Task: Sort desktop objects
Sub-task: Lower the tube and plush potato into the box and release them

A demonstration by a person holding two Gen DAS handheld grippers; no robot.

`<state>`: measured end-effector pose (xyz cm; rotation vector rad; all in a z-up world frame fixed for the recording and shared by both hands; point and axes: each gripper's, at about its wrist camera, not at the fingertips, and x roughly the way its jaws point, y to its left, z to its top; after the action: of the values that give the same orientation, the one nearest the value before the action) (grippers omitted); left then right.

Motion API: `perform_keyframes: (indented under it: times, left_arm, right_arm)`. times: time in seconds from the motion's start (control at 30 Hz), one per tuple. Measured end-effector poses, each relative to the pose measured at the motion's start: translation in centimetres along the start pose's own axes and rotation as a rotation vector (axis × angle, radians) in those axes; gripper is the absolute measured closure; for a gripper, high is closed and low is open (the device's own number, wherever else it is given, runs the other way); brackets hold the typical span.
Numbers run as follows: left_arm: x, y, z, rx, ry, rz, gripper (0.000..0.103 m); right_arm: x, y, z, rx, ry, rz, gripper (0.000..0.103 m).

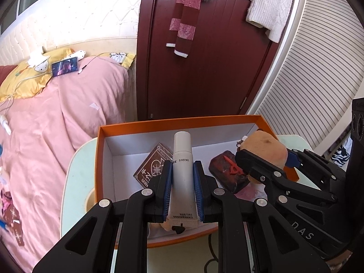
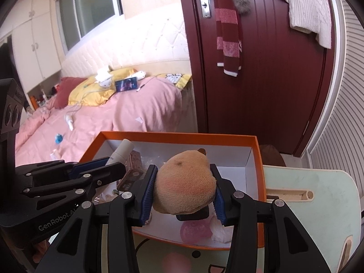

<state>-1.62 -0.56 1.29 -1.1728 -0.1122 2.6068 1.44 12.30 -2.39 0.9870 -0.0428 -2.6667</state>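
Left wrist view: left gripper (image 1: 182, 177) clamps the tube (image 1: 182, 166), right gripper (image 2: 184, 190) the plush (image 2: 185, 182), over the box (image 1: 159, 122); next, likely release.

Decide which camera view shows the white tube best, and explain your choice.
The left wrist view: the white tube runs lengthwise down the frame's middle, cap to crimped end, clamped in the left hand-held gripper above the orange box. The right wrist view shows only the tube's capped end, poking out behind that gripper.
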Motion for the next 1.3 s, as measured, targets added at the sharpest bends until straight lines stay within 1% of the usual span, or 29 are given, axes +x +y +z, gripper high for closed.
perform_keyframes:
  times: [1.03, 1.1, 1.2, 1.3]
  left_arm:
    - [1.8, 0.3, -0.2, 0.005, 0.044, 0.005, 0.083]
    - [2.2, 0.2, -0.4, 0.010, 0.049, 0.008, 0.083]
    - [2.4, 0.3, -0.6, 0.004, 0.051, 0.015, 0.082]
    - [2.3, 0.5, -0.7, -0.007, 0.048, 0.009, 0.082]
  right_arm:
    - [1.7, -0.4, -0.2, 0.019, 0.034, 0.002, 0.059]
    - [1.9, -0.5, -0.4, 0.017, 0.037, -0.003, 0.059]
    - [2.3, 0.0, -0.7, -0.019, 0.032, -0.029, 0.059]
    - [2.3, 0.0, -0.8, -0.011, 0.035, -0.017, 0.059]
